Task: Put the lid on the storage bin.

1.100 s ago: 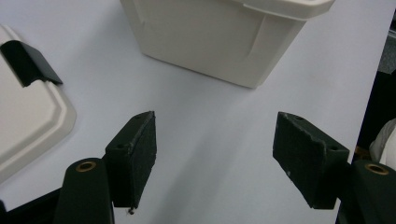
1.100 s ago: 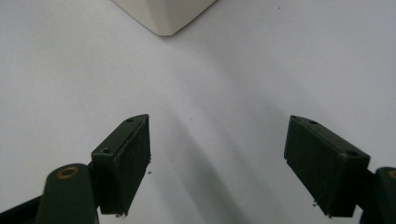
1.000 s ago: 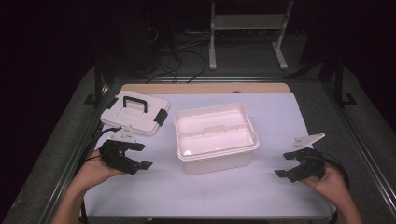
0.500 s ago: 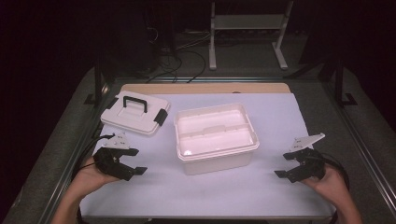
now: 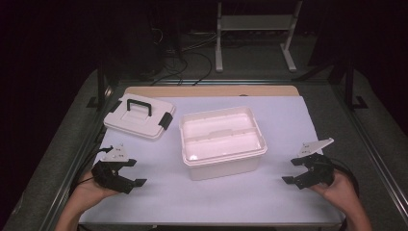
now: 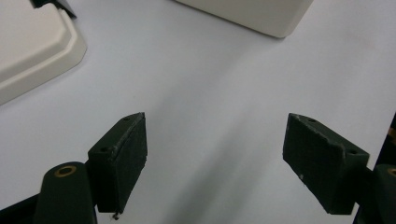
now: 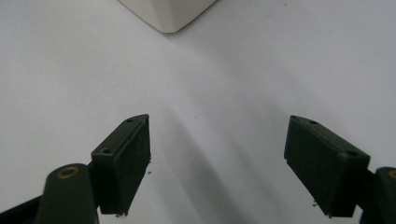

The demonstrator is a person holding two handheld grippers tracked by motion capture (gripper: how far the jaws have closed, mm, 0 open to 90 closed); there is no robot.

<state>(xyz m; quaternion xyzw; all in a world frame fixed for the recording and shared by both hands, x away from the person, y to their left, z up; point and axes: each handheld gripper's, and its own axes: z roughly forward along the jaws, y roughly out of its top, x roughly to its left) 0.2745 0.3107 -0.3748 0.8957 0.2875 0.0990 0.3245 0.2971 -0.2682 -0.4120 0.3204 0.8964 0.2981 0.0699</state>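
Two grippers rest wide open and empty at the table's near edge. Within a second the left gripper (image 5: 126,172) has drawn back from the lid (image 5: 137,117), lying far left beside the open box (image 5: 222,142); the right gripper (image 5: 297,170) hasn't moved. Lid removal looks complete.

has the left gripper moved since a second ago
Yes. In the high view the left gripper has drawn back toward the person's edge of the table, away from the lid, which has stayed put. Its fingers stand open, holding nothing.
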